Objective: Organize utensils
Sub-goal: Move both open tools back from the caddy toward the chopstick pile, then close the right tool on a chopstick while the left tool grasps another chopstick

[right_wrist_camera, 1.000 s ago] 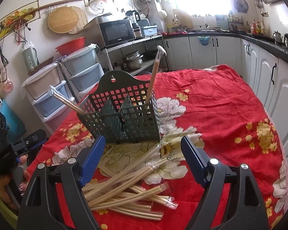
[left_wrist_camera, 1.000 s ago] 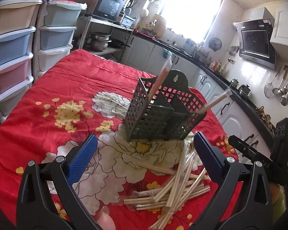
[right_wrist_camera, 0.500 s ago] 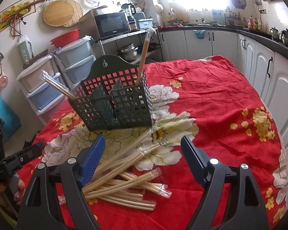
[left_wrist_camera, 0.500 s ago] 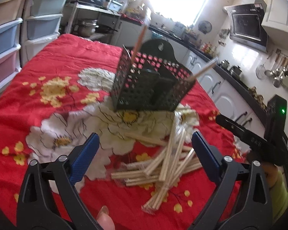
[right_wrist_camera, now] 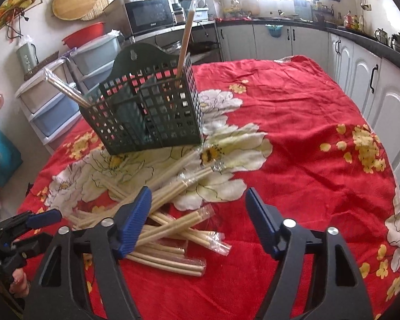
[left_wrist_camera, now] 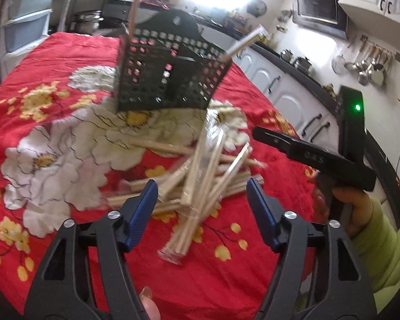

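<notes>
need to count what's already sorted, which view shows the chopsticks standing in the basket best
The right wrist view: the basket is sharp, with one wrapped pair upright at its right corner and another leaning out left. The left wrist view shows the same two pairs, but blurred and partly washed out by window glare.

Dark perforated plastic utensil basket [right_wrist_camera: 149,112] stands on red floral tablecloth [right_wrist_camera: 306,138], frame centre-left. Two wrapped pale chopstick packs [right_wrist_camera: 185,37] stick up inside it, one per end compartment. Loose heap of wrapped chopsticks [right_wrist_camera: 170,213] lies on cloth just before basket, lower centre-left.
</notes>
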Available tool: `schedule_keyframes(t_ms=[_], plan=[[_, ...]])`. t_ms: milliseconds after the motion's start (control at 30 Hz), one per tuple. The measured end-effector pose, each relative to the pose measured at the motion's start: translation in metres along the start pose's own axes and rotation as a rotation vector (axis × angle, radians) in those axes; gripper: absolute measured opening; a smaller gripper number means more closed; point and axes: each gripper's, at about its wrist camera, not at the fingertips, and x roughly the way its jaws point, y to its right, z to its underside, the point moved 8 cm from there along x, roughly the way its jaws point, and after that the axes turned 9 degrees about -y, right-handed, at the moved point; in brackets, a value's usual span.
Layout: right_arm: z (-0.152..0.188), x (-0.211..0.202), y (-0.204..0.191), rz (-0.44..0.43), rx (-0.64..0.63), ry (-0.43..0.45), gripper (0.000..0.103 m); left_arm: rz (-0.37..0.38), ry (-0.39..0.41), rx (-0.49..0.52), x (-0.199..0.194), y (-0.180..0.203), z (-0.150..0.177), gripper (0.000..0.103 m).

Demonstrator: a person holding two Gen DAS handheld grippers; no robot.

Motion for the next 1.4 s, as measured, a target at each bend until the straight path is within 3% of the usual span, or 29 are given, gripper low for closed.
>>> schedule_keyframes(t_ms=[200,600,933,1200,1400], plan=[[0.007,0.009,0.006,-0.033,0.035,-0.038,0.054,0.017,-0.043,0.004,0.011,0.004,0.008,0.046],[0.013,0.017,0.005,-0.059,0.046,-0.065,0.049,0.002,-0.085,-0.049,0.026,-0.01,0.01,0.039],[0.017,0.03,0.007,-0.098,0.081,-0.109,0.044,0.02,-0.088,-0.086,0.033,-0.016,0.005,0.026],[0.017,0.035,0.016,-0.178,0.177,-0.129,0.022,0.026,-0.09,-0.102,0.032,-0.021,0.005,0.019],[0.01,0.025,0.018,-0.205,0.204,-0.089,0.013,0.023,-0.09,-0.102,0.032,-0.021,0.006,0.013]])
